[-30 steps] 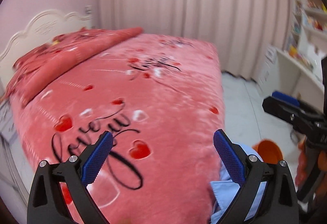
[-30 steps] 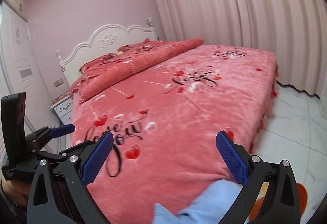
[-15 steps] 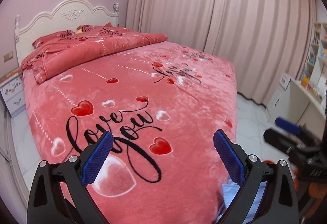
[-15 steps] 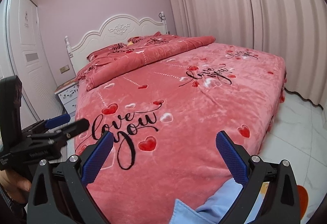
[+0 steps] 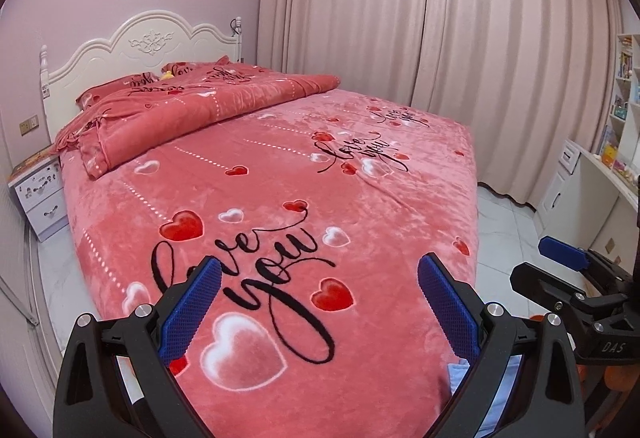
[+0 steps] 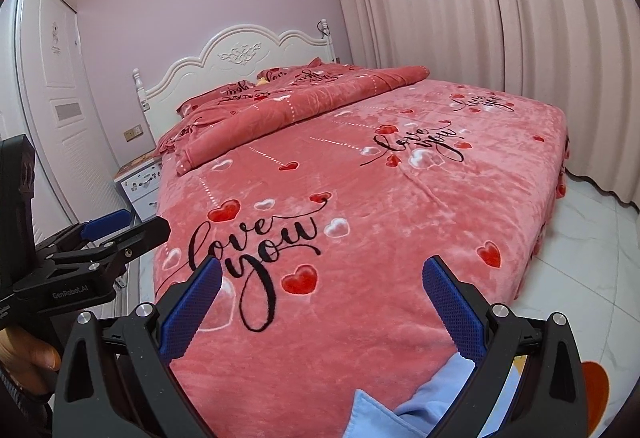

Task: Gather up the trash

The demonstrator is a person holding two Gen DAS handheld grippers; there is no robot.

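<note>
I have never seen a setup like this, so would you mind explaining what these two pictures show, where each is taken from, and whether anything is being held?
There is no robot here: a person carries a handheld two-finger gripper in each hand, and each gripper has a wide-angle camera looking forward along its fingers. One picture comes from the left gripper, the other from the right gripper. The black arms with blue pads at the bottom of each picture are that gripper's own fingers. Both stand wide open and hold nothing. Each camera also catches the other gripper at its edge.

Both point at a bed covered by a pink blanket with hearts and "love you" lettering, a folded quilt near the white headboard. A white nightstand stands beside it. I see no obvious trash on the bed.
</note>
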